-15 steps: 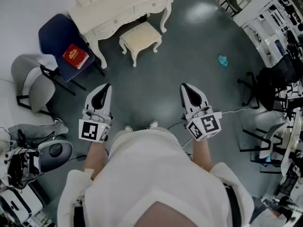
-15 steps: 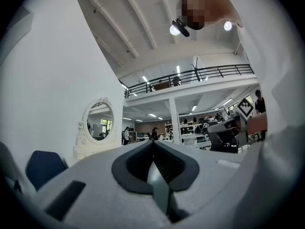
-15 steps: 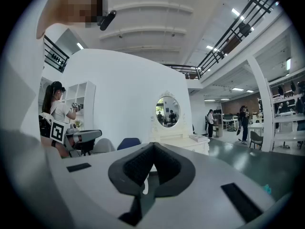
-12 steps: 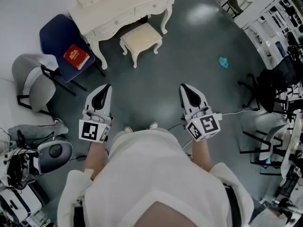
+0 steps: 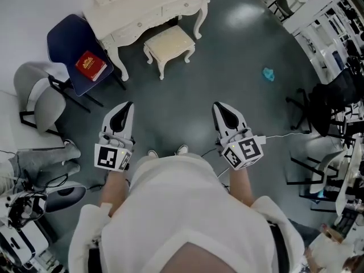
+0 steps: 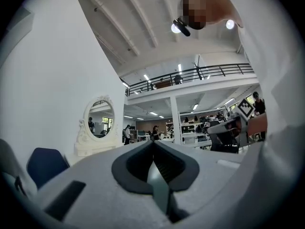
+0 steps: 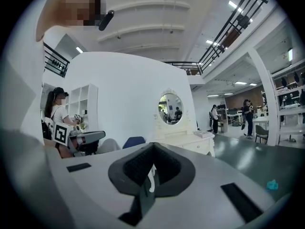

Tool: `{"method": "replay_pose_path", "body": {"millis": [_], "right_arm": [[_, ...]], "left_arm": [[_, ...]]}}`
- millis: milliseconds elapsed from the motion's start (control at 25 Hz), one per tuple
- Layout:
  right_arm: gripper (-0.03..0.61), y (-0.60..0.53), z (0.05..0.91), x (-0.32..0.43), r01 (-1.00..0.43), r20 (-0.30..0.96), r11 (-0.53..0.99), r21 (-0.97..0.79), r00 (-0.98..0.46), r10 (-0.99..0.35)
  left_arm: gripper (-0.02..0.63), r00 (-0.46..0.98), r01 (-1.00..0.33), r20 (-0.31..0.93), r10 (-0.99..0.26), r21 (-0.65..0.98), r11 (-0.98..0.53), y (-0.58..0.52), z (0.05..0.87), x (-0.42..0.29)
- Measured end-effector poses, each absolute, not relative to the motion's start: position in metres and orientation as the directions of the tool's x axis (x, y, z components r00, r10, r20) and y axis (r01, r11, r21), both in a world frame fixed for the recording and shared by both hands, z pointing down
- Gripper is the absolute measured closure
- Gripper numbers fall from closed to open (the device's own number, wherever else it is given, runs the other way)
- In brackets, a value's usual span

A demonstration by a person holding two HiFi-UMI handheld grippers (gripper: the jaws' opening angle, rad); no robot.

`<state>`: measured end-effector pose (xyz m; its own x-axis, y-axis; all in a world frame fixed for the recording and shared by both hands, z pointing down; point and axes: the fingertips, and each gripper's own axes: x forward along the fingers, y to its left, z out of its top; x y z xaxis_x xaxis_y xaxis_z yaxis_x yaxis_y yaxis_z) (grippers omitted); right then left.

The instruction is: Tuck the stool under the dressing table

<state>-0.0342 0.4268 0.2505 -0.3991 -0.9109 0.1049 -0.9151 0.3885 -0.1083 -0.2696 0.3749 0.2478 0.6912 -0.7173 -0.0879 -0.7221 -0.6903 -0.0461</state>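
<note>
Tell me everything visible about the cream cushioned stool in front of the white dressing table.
The cream cushioned stool has a rectangular padded seat, textured like fabric, on curved white legs. It stands upright on the dark grey floor, just in front of the white dressing table, mostly outside it and not yet tucked under. Nothing rests on it. Whether its back edge touches the table cannot be told.
</note>
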Motion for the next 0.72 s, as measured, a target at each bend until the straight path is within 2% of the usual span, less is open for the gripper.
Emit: {"method": "replay_pose_path", "body": {"millis": [120, 200, 240, 280, 400, 520, 640, 720], "right_arm": [[0.577, 0.43, 0.247, -0.038, -0.89, 0.084, 0.44, -0.122, -0.451, -0.889], [0.575, 0.429, 0.245, -0.032, -0.897, 0.08, 0.428, -0.105, -0.437, -0.896], [0.556, 0.427, 0.245, -0.028, -0.903, 0.081, 0.419, -0.098, -0.427, -0.901], [0.481, 0.427, 0.244, -0.023, -0.907, 0.083, 0.41, -0.093, -0.417, -0.905], [0.429, 0.426, 0.241, -0.003, -0.92, 0.095, 0.384, -0.074, -0.39, -0.916], [0.322, 0.426, 0.236, 0.018, -0.932, 0.102, 0.356, -0.06, -0.361, -0.927], [0.273, 0.425, 0.236, 0.034, -0.943, 0.111, 0.329, -0.052, -0.332, -0.937], [0.252, 0.424, 0.238, 0.039, -0.946, 0.117, 0.32, -0.049, -0.323, -0.939]], "left_arm": [[0.597, 0.675, -0.738, -0.091, -0.732, -0.059, -0.673, 0.373, 0.247, -0.271], [0.586, 0.668, -0.744, -0.098, -0.738, -0.063, -0.665, 0.369, 0.246, -0.272], [0.565, 0.665, -0.747, -0.101, -0.74, -0.063, -0.662, 0.368, 0.246, -0.273], [0.533, 0.661, -0.75, -0.101, -0.743, -0.062, -0.659, 0.367, 0.247, -0.274], [0.483, 0.643, -0.766, -0.09, -0.761, -0.06, -0.64, 0.364, 0.25, -0.276], [0.354, 0.607, -0.795, -0.077, -0.791, -0.058, -0.604, 0.358, 0.252, -0.28], [0.265, 0.571, -0.821, -0.065, -0.818, -0.06, -0.568, 0.353, 0.255, -0.285], [0.237, 0.561, -0.828, -0.058, -0.826, -0.061, -0.558, 0.351, 0.257, -0.286]]}}
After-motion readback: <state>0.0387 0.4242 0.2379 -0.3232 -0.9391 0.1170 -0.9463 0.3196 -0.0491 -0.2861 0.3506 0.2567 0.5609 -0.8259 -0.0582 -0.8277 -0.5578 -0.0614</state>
